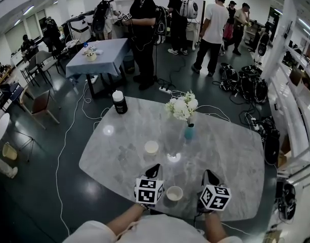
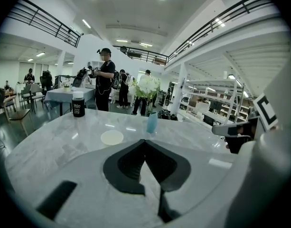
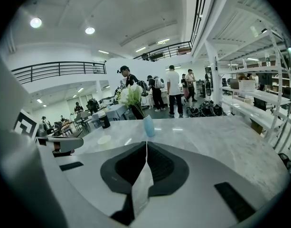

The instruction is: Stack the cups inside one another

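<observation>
Two cream cups stand apart on the marble table (image 1: 230,151). One cup (image 1: 151,147) sits near the middle; it also shows as a pale disc (image 2: 111,137) ahead of my left gripper and, smaller, as a cup (image 3: 104,139) in the right gripper view. The other cup (image 1: 174,193) stands at the near edge, between both grippers. My left gripper (image 1: 154,169) (image 2: 145,142) is shut and holds nothing. My right gripper (image 1: 209,174) (image 3: 146,144) is shut too, with nothing in it. Both hover over the near part of the table, pointing away from me.
A blue vase (image 1: 189,131) (image 2: 152,121) (image 3: 148,126) with white flowers stands just past the middle. A black jar (image 1: 120,102) (image 2: 78,104) (image 3: 105,120) with a white lid sits at the far left edge. People, a covered table (image 1: 96,52) and chairs stand beyond.
</observation>
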Tool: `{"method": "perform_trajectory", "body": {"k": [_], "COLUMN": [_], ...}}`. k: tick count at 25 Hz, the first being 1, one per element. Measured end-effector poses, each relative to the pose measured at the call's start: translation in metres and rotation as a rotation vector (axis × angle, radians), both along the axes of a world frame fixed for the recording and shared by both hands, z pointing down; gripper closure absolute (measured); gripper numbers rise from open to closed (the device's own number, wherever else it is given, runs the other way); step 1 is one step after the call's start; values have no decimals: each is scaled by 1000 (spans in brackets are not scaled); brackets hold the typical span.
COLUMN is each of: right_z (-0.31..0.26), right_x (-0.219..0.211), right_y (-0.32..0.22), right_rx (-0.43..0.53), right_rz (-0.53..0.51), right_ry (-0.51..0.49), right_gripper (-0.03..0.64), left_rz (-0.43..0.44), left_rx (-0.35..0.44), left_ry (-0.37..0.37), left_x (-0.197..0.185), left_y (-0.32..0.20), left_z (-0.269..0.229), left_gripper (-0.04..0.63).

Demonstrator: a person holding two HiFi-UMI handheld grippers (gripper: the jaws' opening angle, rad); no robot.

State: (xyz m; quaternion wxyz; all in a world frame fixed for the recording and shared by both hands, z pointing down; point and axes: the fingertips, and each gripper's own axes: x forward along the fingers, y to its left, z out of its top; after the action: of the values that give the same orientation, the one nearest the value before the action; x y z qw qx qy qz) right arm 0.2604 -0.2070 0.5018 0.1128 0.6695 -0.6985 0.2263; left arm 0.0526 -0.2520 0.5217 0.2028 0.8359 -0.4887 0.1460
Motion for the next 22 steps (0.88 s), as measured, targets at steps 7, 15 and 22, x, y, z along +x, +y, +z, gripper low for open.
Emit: {"method": "perform_trajectory", "body": {"k": [7,15,22], "right_z": [7,21,34], "right_x": [-8,-12,0], "right_y": [3,8,22], "right_rx": [-21,-65,-124], "right_rz": [-2,8,59], "right_ry": [-17,-46,-34], "right_gripper": [603,603,603], "left_rz": [-26,-91,-107], "left_rx": [-16,-47,-70], "left_ry": [6,-5,-36], "left_x": [-12,-37,-60], "left_y": [4,1,-9], "left_z": [6,21,41], "left_gripper": [601,601,601]}}
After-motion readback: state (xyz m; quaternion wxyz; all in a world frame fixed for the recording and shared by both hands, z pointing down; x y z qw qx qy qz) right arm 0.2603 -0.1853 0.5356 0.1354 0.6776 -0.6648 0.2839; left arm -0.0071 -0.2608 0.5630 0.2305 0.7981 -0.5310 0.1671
